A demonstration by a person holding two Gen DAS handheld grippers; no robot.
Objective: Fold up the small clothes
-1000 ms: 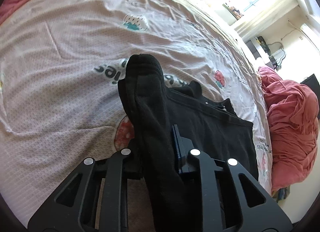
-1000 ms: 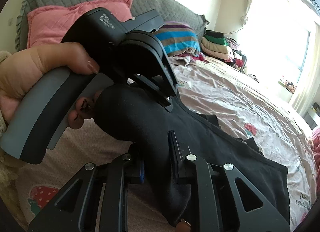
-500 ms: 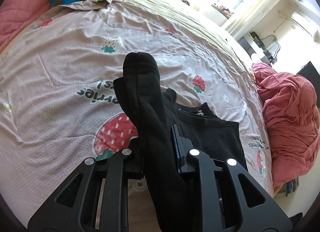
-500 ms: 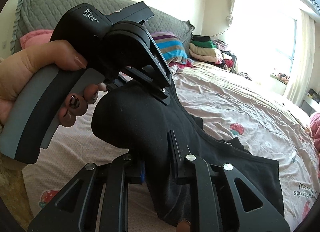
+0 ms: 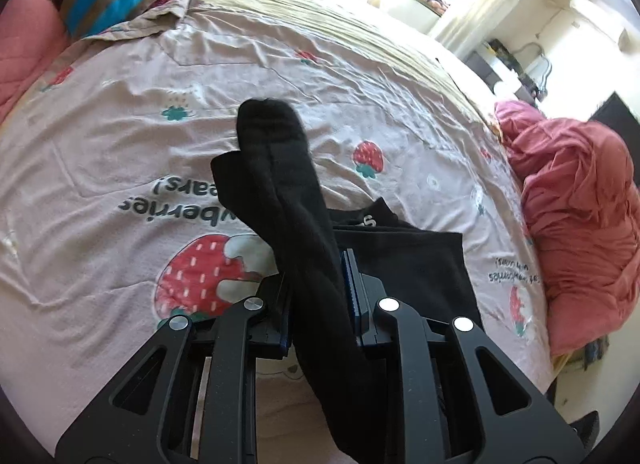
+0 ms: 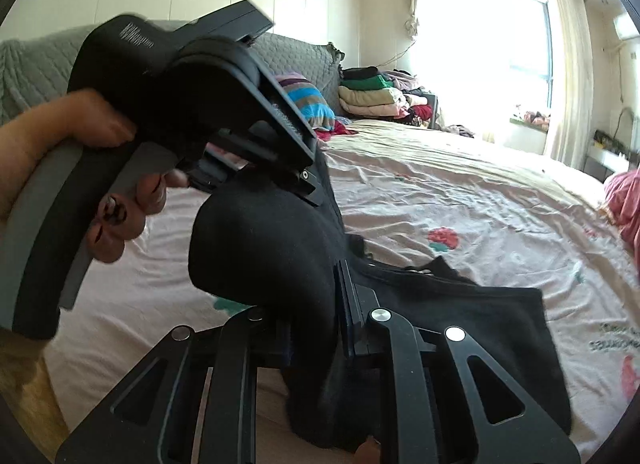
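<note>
A pair of black socks (image 5: 276, 167) is pinched together in my left gripper (image 5: 316, 280), which is shut on them; their toes stick out forward above the bed. In the right wrist view my right gripper (image 6: 316, 304) is shut on the other end of the same black socks (image 6: 260, 248). The left gripper (image 6: 260, 183), held by a hand (image 6: 60, 143), clamps them just above and beyond it. A flat black garment (image 5: 420, 264) lies on the sheet underneath, also seen as the black garment (image 6: 480, 324) to the right.
The strawberry-print bedsheet (image 5: 120, 143) spreads all around. A heap of red bedding (image 5: 580, 203) lies at the right edge. A striped pillow (image 6: 308, 99), a stack of folded clothes (image 6: 372, 91) and a grey headboard (image 6: 36, 63) stand at the far end.
Both grippers have risen and shifted over the bed with the socks held between them. The black garment now lies lower and further off, and more of the sheet shows.
</note>
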